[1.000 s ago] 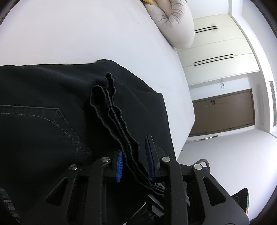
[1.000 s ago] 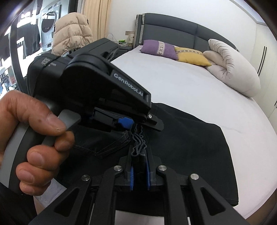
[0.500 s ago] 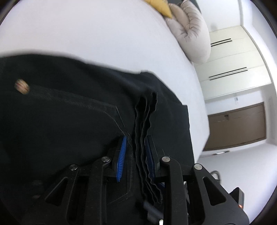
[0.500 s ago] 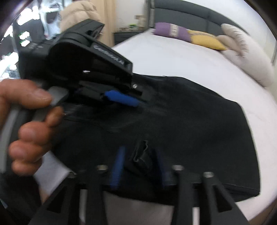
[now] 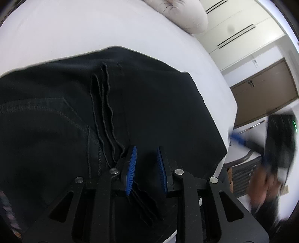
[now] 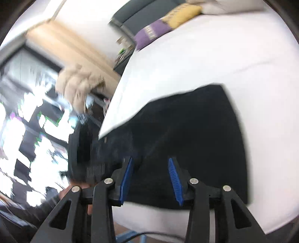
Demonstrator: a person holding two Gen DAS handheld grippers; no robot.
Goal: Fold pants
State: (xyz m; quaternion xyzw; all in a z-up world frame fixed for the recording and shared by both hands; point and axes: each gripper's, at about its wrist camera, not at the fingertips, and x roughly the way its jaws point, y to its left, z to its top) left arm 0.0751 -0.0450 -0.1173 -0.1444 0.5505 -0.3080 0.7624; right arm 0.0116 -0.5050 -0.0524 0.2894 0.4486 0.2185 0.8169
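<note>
Left wrist view: my left gripper (image 5: pixel 146 160) sits low over the pants (image 5: pixel 158 112), jaws spread, nothing between the blue pads (image 5: pixel 131 164). Just left of the near pad, a stack of thin wavy hem edges (image 5: pixel 104 112) lies flat on the cloth. A stitched pocket outline (image 5: pixel 61 112) shows further left.

The pants are black, folded into a squarish packet with a clean straight edge and one sharp corner. They lie on the white bed (image 5: pixel 93 28), near its foot edge and close to the side edge that faces the door (image 5: pixel 265 89). A pale pillow (image 5: pixel 185 15) sits at the far end.

Right wrist view: my right gripper (image 6: pixel 151 177) hangs above the bed's near edge, jaws spread wide and holding nothing. The pants (image 6: pixel 196 130) appear here as a flat dark slab with little wrinkling. This view is motion-blurred. A purple cushion (image 6: pixel 151 35) and a yellow cushion (image 6: pixel 183 14) rest at the head of the bed (image 6: pixel 205 56).

In the left view, the right gripper (image 5: pixel 276 142) is a blur off the bed's side.
</note>
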